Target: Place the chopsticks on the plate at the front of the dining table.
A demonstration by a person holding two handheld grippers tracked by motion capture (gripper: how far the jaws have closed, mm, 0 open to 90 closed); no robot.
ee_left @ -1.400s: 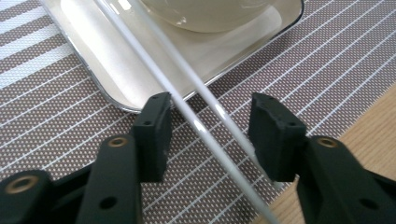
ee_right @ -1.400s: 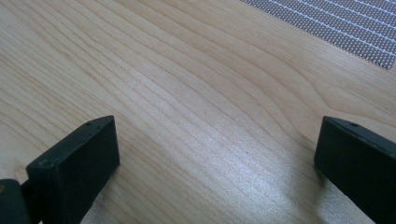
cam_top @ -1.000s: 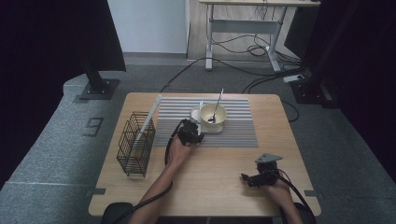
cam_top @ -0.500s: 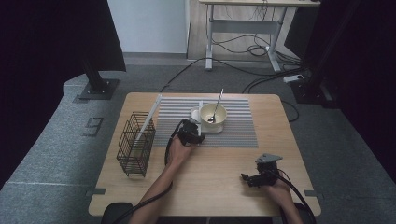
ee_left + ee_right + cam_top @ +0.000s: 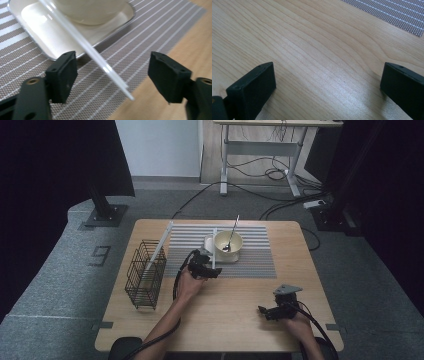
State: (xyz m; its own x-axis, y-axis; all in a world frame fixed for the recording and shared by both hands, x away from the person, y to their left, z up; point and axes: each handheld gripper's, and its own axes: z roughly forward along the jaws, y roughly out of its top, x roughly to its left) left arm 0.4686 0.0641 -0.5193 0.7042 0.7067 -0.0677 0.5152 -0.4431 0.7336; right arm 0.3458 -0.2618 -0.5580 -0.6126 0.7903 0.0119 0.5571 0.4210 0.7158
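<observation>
A thin white rod (image 5: 100,60) lies with one end on the rim of a white plate (image 5: 50,37) and the other on the striped placemat (image 5: 155,27). My left gripper (image 5: 113,65) straddles the rod. Its jaws have just been opening and stand open, with neither pad touching the rod. In the high view the left gripper (image 5: 202,267) sits at the mat's front edge, just below the rod (image 5: 214,251). A cream bowl (image 5: 235,251) with a spoon (image 5: 231,234) stands on the plate (image 5: 209,241). My right gripper (image 5: 263,311) rests open on bare wood (image 5: 328,82).
A black wire basket (image 5: 145,275) stands at the table's left, with a long white strip (image 5: 161,245) leaning out of it toward the mat. The placemat (image 5: 255,260) covers the table's far middle. Bare wood lies between the two hands.
</observation>
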